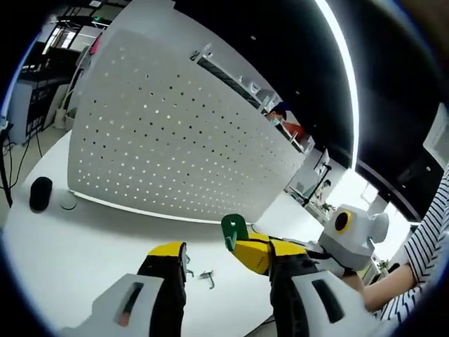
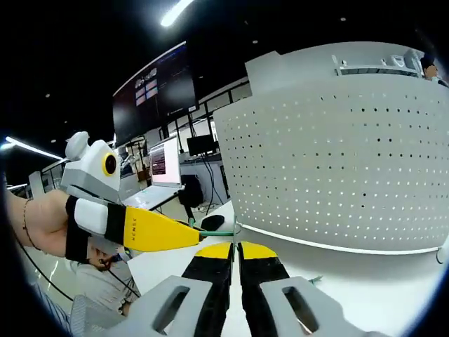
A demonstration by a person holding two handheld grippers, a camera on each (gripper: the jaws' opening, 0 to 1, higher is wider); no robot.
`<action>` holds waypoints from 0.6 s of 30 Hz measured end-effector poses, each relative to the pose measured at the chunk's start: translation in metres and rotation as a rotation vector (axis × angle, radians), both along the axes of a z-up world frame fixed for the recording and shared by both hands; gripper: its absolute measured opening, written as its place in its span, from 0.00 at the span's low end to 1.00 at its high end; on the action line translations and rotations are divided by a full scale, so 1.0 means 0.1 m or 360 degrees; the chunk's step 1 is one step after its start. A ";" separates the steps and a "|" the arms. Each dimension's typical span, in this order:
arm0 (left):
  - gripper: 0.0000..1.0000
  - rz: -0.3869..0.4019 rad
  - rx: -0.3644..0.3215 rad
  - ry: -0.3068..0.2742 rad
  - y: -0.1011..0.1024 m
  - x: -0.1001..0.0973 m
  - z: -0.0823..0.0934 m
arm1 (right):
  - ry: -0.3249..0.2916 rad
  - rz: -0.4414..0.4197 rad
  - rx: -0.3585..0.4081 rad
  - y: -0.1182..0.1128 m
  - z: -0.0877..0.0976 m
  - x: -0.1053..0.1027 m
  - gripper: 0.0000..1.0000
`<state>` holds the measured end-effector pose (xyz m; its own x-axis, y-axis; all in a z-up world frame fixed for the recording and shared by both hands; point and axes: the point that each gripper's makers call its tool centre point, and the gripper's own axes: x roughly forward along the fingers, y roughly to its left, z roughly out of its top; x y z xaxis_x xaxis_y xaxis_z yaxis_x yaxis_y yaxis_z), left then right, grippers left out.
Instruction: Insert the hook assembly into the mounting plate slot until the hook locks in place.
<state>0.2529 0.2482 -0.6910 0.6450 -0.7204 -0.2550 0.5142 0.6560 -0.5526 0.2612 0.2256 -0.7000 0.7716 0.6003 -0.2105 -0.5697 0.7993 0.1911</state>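
Left gripper [image 1: 210,258] is spread open over the table [image 1: 84,246]; small hooks [image 1: 205,276] lie between its jaws, near the pegboard [image 1: 175,140]. Right gripper [image 2: 235,254] is closed, seemingly on nothing. No writing readable.

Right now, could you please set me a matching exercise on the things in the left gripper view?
Things:
1 pegboard
2 black round object
3 metal hook
4 left gripper

States:
a jaws wide apart
b white, perforated, upright
c lying on the table between the jaws
d on the table by the board's left corner

Pairs: 1-b, 2-d, 3-c, 4-a.
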 end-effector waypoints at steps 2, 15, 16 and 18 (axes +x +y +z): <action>0.47 -0.0003 -0.0018 0.0016 -0.02 -0.01 0.01 | -0.0005 -0.0001 0.0013 0.01 0.02 -0.01 0.01; 0.22 -0.0027 -0.0087 -0.0017 -0.07 -0.04 0.06 | -0.0035 -0.0016 0.0039 0.03 0.06 -0.08 0.01; 0.20 -0.0027 -0.0092 -0.0019 -0.07 -0.04 0.07 | -0.0038 -0.0016 0.0040 0.03 0.07 -0.08 0.01; 0.17 -0.0034 -0.0102 -0.0020 -0.08 -0.05 0.08 | -0.0042 -0.0014 0.0046 0.04 0.08 -0.09 0.01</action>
